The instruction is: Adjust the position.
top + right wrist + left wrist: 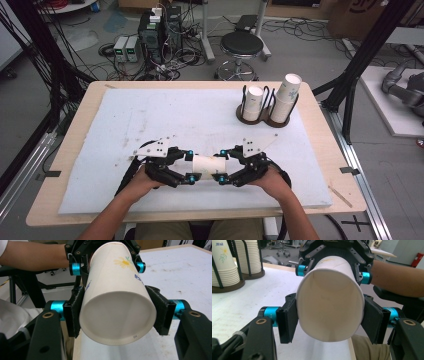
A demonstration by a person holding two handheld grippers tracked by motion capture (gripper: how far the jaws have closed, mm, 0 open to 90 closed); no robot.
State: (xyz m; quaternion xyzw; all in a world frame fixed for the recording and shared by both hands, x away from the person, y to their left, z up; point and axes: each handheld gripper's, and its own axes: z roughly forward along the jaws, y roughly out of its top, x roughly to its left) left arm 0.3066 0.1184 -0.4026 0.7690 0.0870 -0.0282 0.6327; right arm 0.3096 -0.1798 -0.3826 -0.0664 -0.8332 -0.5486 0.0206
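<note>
A white paper cup [208, 166] with a yellow flower print lies sideways above the white mat, held at both ends. My left gripper [189, 167] is shut on its open rim end; in the left gripper view the cup's mouth [329, 307] faces the camera between the pads [288, 320]. My right gripper [223, 165] is shut on the base end; the right gripper view looks at the recessed bottom [117, 315]. Each gripper view shows the other gripper clamping the far end. I cannot tell whether this is one cup or a nested pair.
A wooden holder [250, 120] with black wire loops stands at the mat's far right with two stacks of paper cups [286, 97], also at the left gripper view's upper left [223, 265]. The white mat [150, 120] covers the wooden table [80, 125]. A stool [241, 47] stands beyond.
</note>
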